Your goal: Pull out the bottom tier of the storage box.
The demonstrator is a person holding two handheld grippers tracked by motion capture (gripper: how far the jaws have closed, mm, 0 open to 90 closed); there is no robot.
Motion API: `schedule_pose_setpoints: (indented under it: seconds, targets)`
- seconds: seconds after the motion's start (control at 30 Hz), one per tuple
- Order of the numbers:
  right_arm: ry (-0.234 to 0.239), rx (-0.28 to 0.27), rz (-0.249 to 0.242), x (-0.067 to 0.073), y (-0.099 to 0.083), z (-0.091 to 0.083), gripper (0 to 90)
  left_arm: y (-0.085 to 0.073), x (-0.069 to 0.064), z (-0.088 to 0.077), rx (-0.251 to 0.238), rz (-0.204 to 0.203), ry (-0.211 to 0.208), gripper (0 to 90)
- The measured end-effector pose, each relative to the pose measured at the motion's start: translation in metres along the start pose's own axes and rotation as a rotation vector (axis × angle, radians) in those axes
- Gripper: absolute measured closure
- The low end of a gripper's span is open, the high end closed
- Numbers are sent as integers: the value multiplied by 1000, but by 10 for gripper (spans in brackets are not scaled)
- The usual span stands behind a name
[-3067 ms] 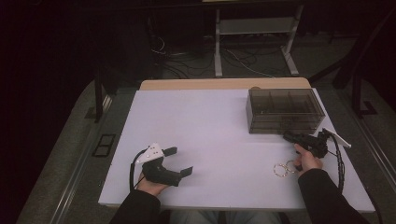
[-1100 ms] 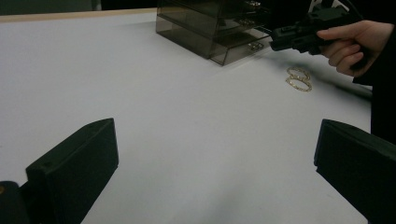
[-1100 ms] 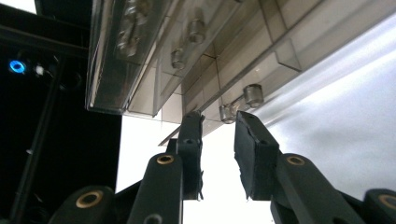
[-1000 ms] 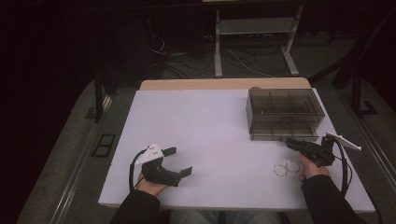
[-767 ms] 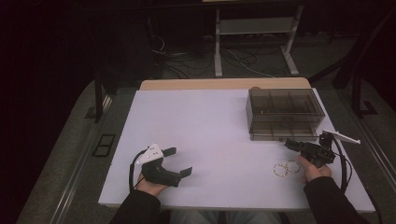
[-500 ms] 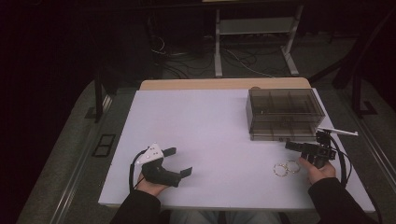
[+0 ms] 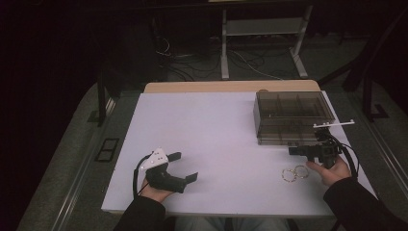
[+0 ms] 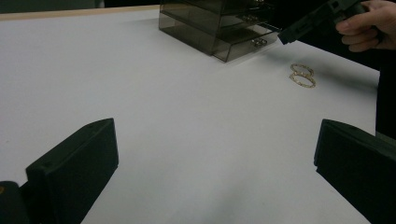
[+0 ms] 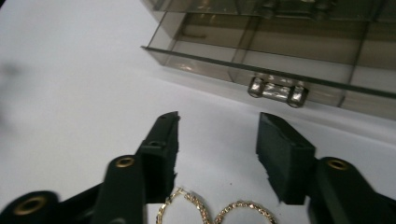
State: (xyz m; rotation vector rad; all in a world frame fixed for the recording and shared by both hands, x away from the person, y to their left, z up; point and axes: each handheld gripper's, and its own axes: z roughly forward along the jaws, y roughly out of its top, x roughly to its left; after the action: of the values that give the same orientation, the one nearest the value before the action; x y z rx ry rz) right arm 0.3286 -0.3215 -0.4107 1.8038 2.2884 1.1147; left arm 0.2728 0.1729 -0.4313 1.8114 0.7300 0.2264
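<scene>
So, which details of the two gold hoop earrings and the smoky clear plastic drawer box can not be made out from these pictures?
- Two gold hoop earrings: in the right gripper view the bottom edge cuts off their lower halves; in the high view they are too small to show clasps.
- Smoky clear plastic drawer box: dim light and tinted walls hide what its compartments hold; the right gripper view's top edge cuts off its upper part.
- Metal drawer handle: blurred.

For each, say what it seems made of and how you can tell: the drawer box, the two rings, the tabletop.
Drawer box: smoky see-through plastic, probably acrylic; compartments show through it, and its handle looks like shiny metal.
Rings: gold-coloured, likely metal; beaded, glinting surface.
Tabletop: matte white over a wood-coloured edge; material unclear.
</scene>
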Motion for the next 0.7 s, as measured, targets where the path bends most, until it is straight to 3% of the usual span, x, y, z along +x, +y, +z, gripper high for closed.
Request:
schedule_pose_setpoints:
  seconds: [0.1,0.13,0.27,0.3,0.43,0.7]
  targets:
    - [5,37,-71,3,5,-2,352,0,0,0,1,-1,0,0]
    - [8,59,-113,4,8,-4,285,0,0,0,1,-1,-1,0]
    - [10,87,-169,5,13,-6,211,0,0,0,2,0,0,0]
    - [6,112,-224,5,17,-8,185,0,0,0,1,-1,-1,0]
    - [9,136,-286,5,21,-9,122,0,0,0,1,0,-3,0]
    - [50,175,-385,4,28,-9,110,0,0,0,0,0,-3,0]
